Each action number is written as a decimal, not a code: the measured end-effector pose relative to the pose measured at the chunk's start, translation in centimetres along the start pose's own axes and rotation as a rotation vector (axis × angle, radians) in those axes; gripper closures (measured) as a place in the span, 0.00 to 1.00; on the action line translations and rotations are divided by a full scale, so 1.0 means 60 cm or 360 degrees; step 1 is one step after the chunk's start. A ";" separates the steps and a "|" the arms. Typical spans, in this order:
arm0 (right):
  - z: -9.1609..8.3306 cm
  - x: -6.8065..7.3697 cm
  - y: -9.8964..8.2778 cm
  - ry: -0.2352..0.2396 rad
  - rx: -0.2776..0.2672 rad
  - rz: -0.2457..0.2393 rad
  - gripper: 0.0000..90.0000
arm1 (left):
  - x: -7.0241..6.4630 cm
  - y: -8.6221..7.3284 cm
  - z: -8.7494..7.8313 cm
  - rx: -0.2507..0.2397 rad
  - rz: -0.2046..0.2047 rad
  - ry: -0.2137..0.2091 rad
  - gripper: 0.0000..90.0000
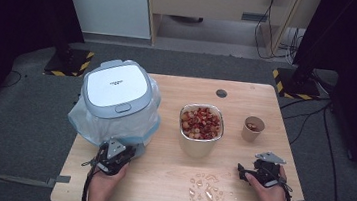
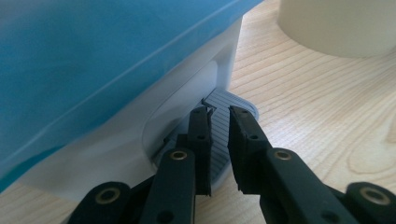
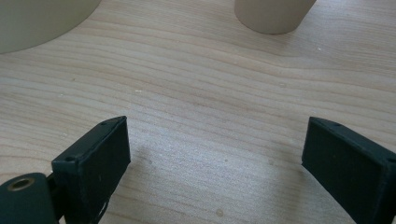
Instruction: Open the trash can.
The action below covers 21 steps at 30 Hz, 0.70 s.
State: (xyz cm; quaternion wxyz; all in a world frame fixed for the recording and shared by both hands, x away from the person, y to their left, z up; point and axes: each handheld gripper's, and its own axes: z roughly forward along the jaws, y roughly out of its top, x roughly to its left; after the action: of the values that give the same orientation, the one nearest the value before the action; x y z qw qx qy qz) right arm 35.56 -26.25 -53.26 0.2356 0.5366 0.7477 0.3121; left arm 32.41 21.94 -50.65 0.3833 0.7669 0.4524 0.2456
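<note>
A white pedal bin (image 1: 116, 88) lined with a pale blue bag (image 1: 89, 121) stands at the table's left. My left gripper (image 1: 126, 151) is at its base. In the left gripper view its jaws (image 2: 218, 112) stand a narrow gap apart just above the bin's grey ribbed pedal (image 2: 236, 101), with nothing pinched between them. The blue bag (image 2: 93, 60) hangs over the white base (image 2: 196, 88). My right gripper (image 1: 244, 173) rests at the table's front right. Its jaws (image 3: 215, 135) stand wide open over bare wood.
A metal container (image 1: 197, 145) of red and pale fruit pieces stands mid-table, seen also as a pale wall (image 2: 336, 23) (image 3: 37, 18). A paper cup (image 1: 253, 128) (image 3: 273, 14) stands to its right. Pale scraps (image 1: 207, 189) lie near the front edge.
</note>
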 end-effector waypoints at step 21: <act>-0.002 0.001 0.000 0.0000 -0.0010 -0.0002 0.08 | -0.014 -0.007 0.020 0.0053 0.0101 0.0072 0.93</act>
State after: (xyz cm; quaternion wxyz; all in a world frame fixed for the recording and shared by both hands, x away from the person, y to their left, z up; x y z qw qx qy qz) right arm 35.47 -26.22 -53.15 0.2374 0.5354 0.7471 0.3144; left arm 32.65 20.87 -51.73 0.3523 0.7814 0.4404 0.2672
